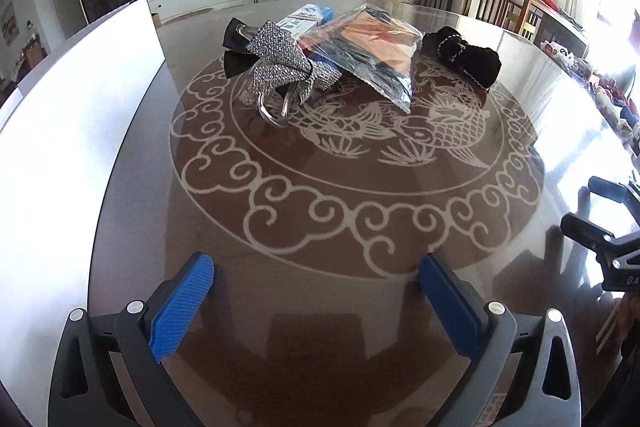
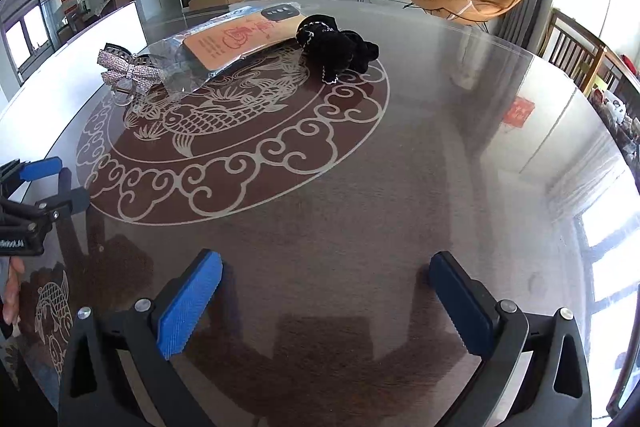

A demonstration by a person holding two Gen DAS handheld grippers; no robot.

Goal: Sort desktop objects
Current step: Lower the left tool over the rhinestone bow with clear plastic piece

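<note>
A small box (image 1: 306, 17) far ahead of the left jaws is mostly hidden behind a clear plastic packet (image 1: 368, 47) and a rhinestone bow clip (image 1: 280, 65); its printing is too small to read. The packet's contents blur under glare in the left wrist view. In the right wrist view, the packet (image 2: 224, 39) covers part of the bow clip (image 2: 128, 71). The right gripper (image 1: 608, 227) is cut off by the frame's right edge. The left gripper (image 2: 40, 187) is cut off at the left edge. The desk (image 2: 440, 167) runs past every edge.
</note>
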